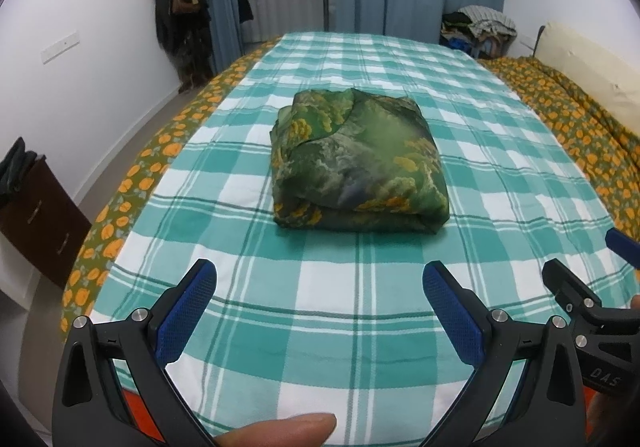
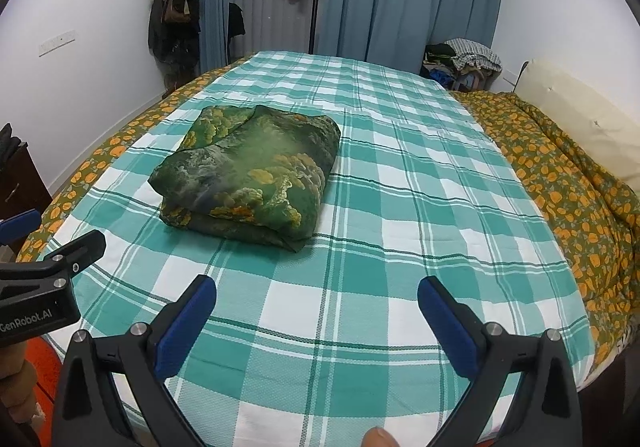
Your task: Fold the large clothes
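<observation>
One folded green floral garment lies mid-bed on the checked sheet, compact and squared, apparently finished. Both tools, left tool and right tool, hang released and empty, well short of it. Orange-flowered quilt bunched at the right edge; nothing obstructs.

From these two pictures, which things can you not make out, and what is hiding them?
- Folded green garment: its underside and inner layers are hidden by its own top fold, in both views; what kind of garment it is cannot be told.
- Clothes pile beyond the bed's far corner: too small to tell single items.
- Right gripper in the left wrist view: cut off by the right edge.
- Dark cabinet: partly hidden behind the bed.
</observation>
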`<state>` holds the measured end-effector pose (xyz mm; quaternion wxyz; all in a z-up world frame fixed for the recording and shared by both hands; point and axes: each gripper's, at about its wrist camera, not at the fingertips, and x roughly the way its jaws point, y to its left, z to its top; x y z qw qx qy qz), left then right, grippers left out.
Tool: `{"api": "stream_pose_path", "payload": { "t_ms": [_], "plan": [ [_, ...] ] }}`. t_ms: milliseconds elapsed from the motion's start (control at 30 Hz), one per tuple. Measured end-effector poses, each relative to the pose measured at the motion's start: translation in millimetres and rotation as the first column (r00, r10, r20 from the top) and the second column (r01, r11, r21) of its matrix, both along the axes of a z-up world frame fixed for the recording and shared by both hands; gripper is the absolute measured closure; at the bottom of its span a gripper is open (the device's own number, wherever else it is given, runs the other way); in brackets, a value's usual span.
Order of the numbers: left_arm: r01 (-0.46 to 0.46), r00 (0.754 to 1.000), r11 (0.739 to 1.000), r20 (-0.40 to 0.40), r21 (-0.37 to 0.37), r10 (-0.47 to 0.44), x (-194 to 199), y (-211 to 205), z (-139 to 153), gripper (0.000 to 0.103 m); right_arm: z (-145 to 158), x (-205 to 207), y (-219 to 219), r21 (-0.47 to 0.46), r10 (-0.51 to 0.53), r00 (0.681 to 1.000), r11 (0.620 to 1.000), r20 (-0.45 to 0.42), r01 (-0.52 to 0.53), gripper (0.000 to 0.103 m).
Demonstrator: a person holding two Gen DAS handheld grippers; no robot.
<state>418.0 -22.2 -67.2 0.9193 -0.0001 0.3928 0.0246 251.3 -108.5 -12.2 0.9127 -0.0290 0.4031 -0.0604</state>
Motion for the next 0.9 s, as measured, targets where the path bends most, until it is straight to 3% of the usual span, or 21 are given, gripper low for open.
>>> {"api": "stream_pose_path", "payload": {
  "t_ms": [767,900],
  "plan": [
    [0.003,1.000,1.000,-0.008,-0.024,-0.003,1.5,2.0,-2.7,0.000,6.0,-2.1,-0.4,0.001,0.009,1.000,1.000,0.002,-0.009,0.001],
    [0.000,1.000,1.000,0.000,0.000,0.000,2.0,0.2,-3.1,0.000,5.6,-2.1,-0.9,0.004,0.009,1.000,1.000,0.000,-0.009,0.001]
  ]
}}
